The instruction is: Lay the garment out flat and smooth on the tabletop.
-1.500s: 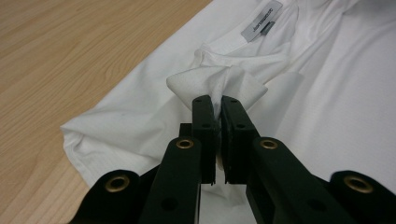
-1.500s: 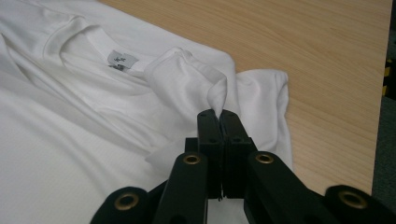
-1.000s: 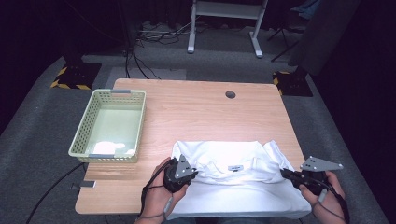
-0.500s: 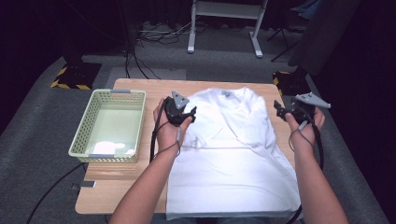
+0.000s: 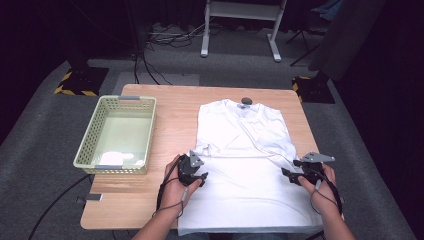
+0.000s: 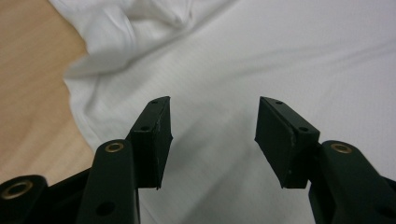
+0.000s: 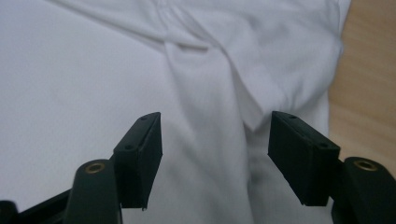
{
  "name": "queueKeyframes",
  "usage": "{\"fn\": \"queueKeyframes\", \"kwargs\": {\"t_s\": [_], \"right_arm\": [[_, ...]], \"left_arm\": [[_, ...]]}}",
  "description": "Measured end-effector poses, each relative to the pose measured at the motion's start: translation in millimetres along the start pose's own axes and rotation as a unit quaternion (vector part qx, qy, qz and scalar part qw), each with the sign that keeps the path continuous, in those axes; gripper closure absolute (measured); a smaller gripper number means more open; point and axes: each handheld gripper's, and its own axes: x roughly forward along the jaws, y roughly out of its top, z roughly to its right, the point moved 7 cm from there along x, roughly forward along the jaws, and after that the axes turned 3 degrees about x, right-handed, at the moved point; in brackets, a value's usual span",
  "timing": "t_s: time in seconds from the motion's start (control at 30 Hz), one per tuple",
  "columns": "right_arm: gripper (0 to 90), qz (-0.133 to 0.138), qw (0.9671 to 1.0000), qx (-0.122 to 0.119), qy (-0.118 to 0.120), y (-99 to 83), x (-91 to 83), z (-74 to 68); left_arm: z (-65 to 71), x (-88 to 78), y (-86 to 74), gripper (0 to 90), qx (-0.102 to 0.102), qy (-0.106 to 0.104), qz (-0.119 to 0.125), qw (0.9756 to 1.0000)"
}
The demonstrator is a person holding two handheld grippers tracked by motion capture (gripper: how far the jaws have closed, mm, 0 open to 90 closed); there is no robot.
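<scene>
Hand-held gripper (image 5: 202, 179) open-jawed over white shirt (image 5: 250, 165), left edge.

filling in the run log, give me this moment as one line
work: folding white t-shirt | left gripper: open, over shirt's left edge | right gripper: open, over right edge | basket: left of shirt

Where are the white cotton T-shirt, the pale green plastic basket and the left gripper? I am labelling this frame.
white cotton T-shirt (image 5: 245, 190), high view, on its flat lower body.
pale green plastic basket (image 5: 91, 137), high view, on its left wall.
left gripper (image 5: 201, 179), high view, between its open fingertips, at the shirt's left edge.
</scene>
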Motion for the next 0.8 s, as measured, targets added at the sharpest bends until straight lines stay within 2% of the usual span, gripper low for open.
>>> {"fn": "queueKeyframes", "kwargs": {"t_s": [0.03,0.07,0.17,0.3,0.5,0.8], "right_arm": [[35.3,-0.005,1.0,0.003,0.002,-6.9,-1.6,0.0],[35.3,-0.01,0.9999,0.002,0.002,-13.0,-3.1,0.2],[34.8,0.012,0.9998,0.017,-0.002,-24.7,-8.9,1.1],[34.8,0.015,0.9994,0.027,-0.015,-37.7,-21.5,-3.5],[34.1,0.001,0.9988,0.041,-0.028,-53.4,-38.7,-12.1],[33.8,-0.02,0.9974,0.055,-0.042,-71.2,-58.6,-22.6]], "left_arm": [[1.1,0.5,-4.5,45.4,0.001,-0.002,-0.004,1.0],[1.7,-0.1,-6.5,45.4,-0.002,-0.001,0.007,1.0],[4.2,-4.5,-11.9,45.8,-0.002,-0.001,0.01,1.0],[16.4,-11.6,-18.3,46.5,0.006,-0.009,0.003,0.9999],[36.4,-23.0,-29.5,47.4,0.021,-0.025,-0.003,0.9995],[54.1,-36.9,-44.7,49.5,0.032,-0.038,0.001,0.9987]]}}
